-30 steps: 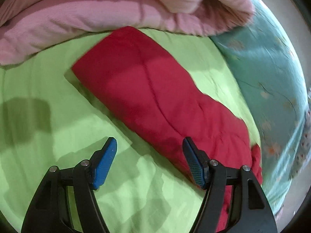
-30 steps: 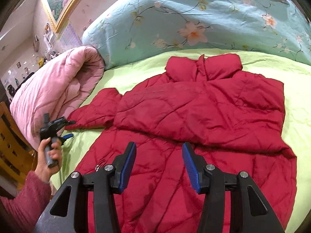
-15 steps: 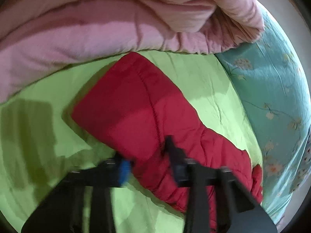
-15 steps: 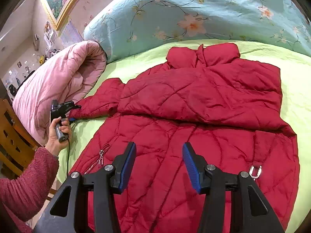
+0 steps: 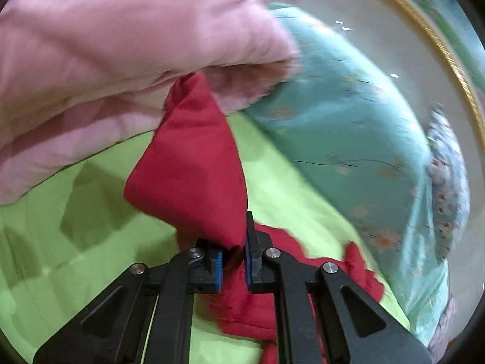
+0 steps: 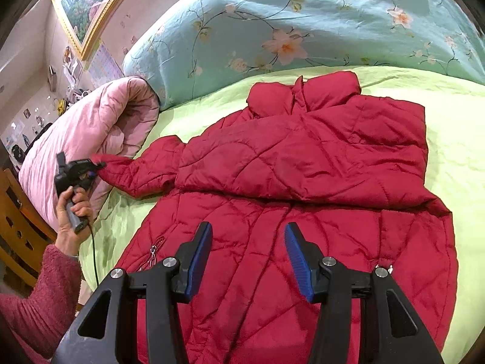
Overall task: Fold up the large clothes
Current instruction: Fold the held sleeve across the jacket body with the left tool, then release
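Bed (image 6: 454, 139), lime sheet; red quilted jacket (image 6: 303, 182) spread flat on it, one sleeve already folded across the chest. Left gripper (image 5: 233, 257) fingers pinching the other sleeve cuff (image 5: 194, 176), lifted. Right gripper (image 6: 247, 261) fingers spread above the hem, empty. No legible writing.

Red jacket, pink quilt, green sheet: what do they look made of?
Red jacket: looks like smooth synthetic shell, nylon or polyester, with padded fill; slight sheen, stitched quilting lines, puffy panels.
Pink quilt: soft matte fabric, possibly velvety or brushed; thick rolled edge, fuzzy look.
Green sheet: plain woven cloth, probably cotton or a blend; matte, fine creases.
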Tool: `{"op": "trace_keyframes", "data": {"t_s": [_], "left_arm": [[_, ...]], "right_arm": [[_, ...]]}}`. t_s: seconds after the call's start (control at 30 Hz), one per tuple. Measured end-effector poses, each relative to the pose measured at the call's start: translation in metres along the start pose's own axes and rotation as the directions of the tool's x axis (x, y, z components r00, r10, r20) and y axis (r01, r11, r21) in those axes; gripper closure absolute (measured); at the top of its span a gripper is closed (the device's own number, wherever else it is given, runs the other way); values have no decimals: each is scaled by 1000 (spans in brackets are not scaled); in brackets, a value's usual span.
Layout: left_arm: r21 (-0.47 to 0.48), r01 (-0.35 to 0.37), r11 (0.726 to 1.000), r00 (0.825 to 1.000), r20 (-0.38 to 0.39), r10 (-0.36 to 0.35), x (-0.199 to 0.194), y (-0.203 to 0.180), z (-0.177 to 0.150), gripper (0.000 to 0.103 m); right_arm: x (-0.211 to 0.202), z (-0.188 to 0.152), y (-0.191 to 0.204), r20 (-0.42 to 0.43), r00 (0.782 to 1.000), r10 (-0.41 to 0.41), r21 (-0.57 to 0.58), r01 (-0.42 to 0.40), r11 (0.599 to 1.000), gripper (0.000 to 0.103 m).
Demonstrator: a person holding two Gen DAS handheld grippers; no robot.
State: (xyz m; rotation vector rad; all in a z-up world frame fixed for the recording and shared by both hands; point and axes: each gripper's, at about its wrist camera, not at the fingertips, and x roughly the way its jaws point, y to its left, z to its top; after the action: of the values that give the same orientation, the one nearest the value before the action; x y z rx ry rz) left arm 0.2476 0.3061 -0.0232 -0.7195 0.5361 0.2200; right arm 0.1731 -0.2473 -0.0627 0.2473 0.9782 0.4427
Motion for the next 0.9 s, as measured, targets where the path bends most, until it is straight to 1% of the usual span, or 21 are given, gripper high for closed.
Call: {"op": "trace_keyframes", "data": {"t_s": [0.1,0.2,0.33,0.47,0.67,0.77,0.9], "left_arm": [[60,62,996,998,-5,-62,-5,-35,-8,95],[119,113,986,993,-37,-109,-8,-68,-22,96],[187,178,966,983,-79,-165,-7,-109,-43,96],[219,241,945,968,-127,-218,-6,-139,-64,96],[298,334,894,936,-215,-278,-8,-196,-106,96],[324,391,861,912,-260,-316,-7,-222,-131,96],[361,441,822,887,-315,-338,-3,-251,-160,96]], "right_arm": [[-5,3,-7,15,1000,1,18,-1,1000,51],[-9,5,-14,28,1000,-2,32,1,999,51],[-16,6,-23,43,999,-12,49,10,999,51],[-23,6,-34,58,998,-18,73,14,997,51],[-31,5,-52,88,996,-19,121,8,993,51],[-36,6,-60,106,994,-19,143,3,990,51],[-42,8,-71,131,991,-27,171,4,985,51]]}}
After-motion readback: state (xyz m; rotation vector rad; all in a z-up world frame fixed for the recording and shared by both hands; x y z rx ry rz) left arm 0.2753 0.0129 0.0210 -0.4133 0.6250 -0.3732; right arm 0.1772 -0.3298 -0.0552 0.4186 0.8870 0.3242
